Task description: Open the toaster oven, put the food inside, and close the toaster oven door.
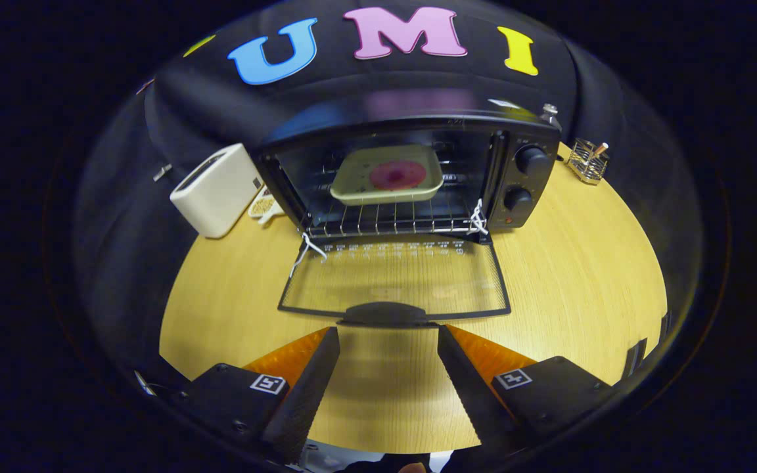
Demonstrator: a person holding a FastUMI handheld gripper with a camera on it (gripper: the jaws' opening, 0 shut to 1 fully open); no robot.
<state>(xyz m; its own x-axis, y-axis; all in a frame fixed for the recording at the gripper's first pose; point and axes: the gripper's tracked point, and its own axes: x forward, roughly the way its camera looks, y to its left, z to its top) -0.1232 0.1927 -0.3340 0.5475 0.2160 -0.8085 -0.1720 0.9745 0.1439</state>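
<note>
Toaster oven (411, 174): black boxy metal, two round knobs, stood on the counter (582, 263) of pale wood grain.
Door (395, 279): glass pane in a dark frame, lay folded down flat, curved handle just ahead of the jaws.
Food (397, 175): round reddish piece on a squarish pale-green tray (352, 187), on the wire rack inside.
Gripper (388, 341): ribbed black jaws spread wide, holding nothing.
Toaster (217, 190): cream, rounded, beside the oven.

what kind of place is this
Likely a mock kitchen counter in a recording booth: an open toaster oven, a white toaster and a wooden table. The tongs are open, holding nothing.
</note>
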